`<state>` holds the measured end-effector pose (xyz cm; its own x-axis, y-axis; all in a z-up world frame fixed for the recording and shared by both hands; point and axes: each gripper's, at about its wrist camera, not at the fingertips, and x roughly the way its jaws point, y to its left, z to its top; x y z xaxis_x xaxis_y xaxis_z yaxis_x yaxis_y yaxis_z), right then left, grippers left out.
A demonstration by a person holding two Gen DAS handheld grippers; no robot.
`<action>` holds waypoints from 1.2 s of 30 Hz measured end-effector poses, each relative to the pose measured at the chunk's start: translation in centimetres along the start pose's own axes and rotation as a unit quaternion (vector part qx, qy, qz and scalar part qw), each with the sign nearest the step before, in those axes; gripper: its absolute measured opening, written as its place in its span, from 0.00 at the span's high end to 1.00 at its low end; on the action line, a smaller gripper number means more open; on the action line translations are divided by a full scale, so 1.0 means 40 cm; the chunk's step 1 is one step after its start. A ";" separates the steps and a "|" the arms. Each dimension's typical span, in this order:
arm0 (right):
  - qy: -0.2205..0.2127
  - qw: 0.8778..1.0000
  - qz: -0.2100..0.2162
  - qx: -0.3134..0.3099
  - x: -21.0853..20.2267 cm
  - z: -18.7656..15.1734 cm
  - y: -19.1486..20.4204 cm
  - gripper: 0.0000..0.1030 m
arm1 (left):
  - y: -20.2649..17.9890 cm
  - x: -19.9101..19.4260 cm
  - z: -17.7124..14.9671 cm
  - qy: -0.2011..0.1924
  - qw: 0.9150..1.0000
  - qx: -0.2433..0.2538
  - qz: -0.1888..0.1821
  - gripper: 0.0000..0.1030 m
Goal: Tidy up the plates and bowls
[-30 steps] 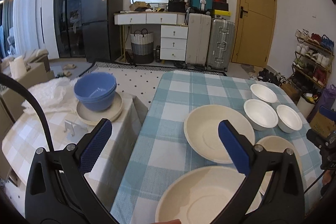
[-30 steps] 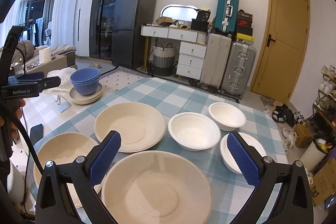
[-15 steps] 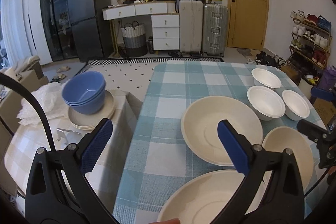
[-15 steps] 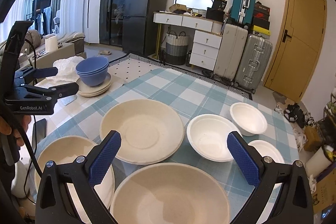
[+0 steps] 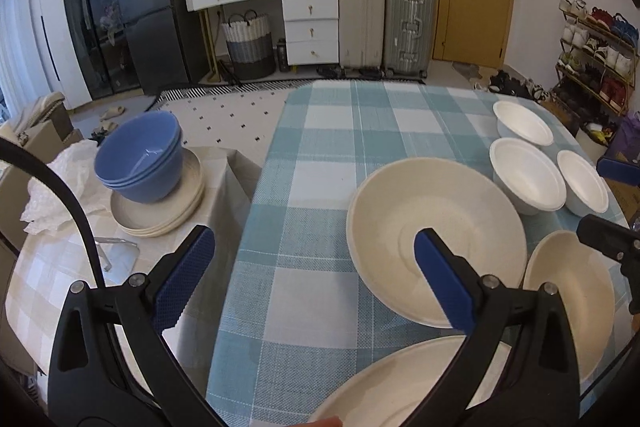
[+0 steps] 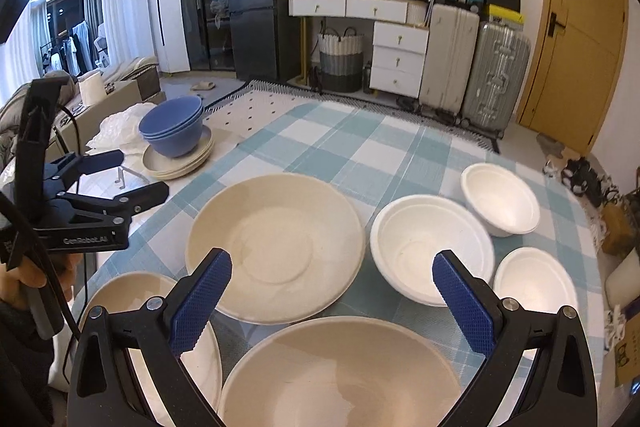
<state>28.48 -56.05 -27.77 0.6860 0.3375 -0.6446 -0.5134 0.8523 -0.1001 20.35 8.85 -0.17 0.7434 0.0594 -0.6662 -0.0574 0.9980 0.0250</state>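
Right wrist view: checked table (image 6: 384,147) carries three beige plates (image 6: 276,247) near left, three white bowls (image 6: 432,247) right; blue bowls (image 6: 174,131) stacked far left. Right gripper (image 6: 332,291) and left gripper (image 5: 308,267) both spread, empty.

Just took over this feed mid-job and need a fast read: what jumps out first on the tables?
The checked table is covered with loose dishes: three wide cream plates nearest the open right gripper, and three small white bowls clustered on their right. On the side table to the left, stacked blue bowls sit on a pile of cream plates, beyond the open left gripper.
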 end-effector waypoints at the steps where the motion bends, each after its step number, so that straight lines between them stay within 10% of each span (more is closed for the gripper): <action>1: 0.006 1.000 0.004 0.002 0.009 0.000 -0.001 0.00 | -0.002 0.012 0.000 0.003 1.000 0.001 0.000 0.03; 14: 0.061 0.998 0.018 0.010 0.102 0.000 0.007 0.22 | -0.015 0.099 -0.006 0.035 0.999 0.007 -0.029 0.08; 36: 0.138 0.986 0.069 0.068 0.198 -0.012 -0.008 0.31 | -0.020 0.186 -0.032 0.092 0.995 0.002 -0.047 0.09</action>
<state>33.82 -53.86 -33.20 0.4374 0.3489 -0.8288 -0.5053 0.8577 0.0944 25.09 8.46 -6.10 0.6111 -0.0387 -0.7906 0.0105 0.9991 -0.0408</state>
